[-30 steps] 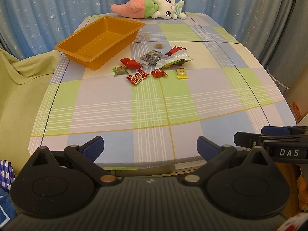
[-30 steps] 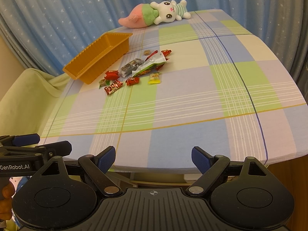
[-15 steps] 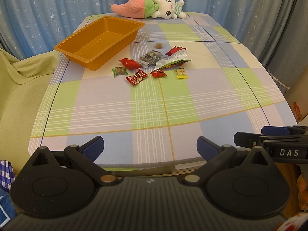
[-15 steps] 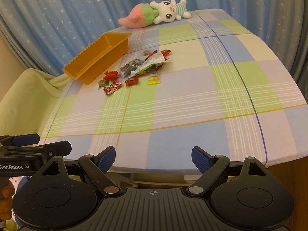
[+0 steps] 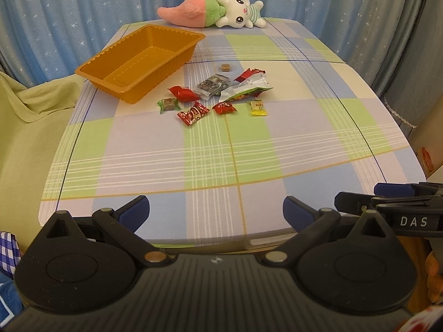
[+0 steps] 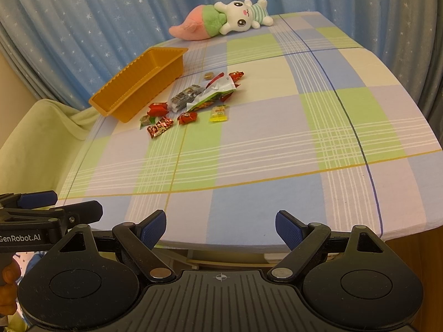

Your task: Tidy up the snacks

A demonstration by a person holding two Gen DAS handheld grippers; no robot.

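Several wrapped snacks lie in a loose cluster on the far half of the checked table (image 5: 249,152): red candies (image 5: 193,114), a yellow one (image 5: 257,108), a green-white packet (image 5: 243,90) and a grey packet (image 5: 211,84). The cluster also shows in the right wrist view (image 6: 193,102). An empty orange tray (image 5: 139,62) sits just left of them, seen too in the right wrist view (image 6: 141,83). My left gripper (image 5: 216,210) and right gripper (image 6: 221,228) are both open and empty, at the table's near edge, far from the snacks.
A plush rabbit with a pink carrot body (image 5: 210,15) lies at the table's far edge. Blue star curtains hang behind. A pale green covered seat (image 5: 27,116) stands left of the table. Each gripper shows at the side of the other's view (image 5: 387,207).
Both grippers have edged slightly forward toward the table; jaws stay open and nothing on the table has moved.
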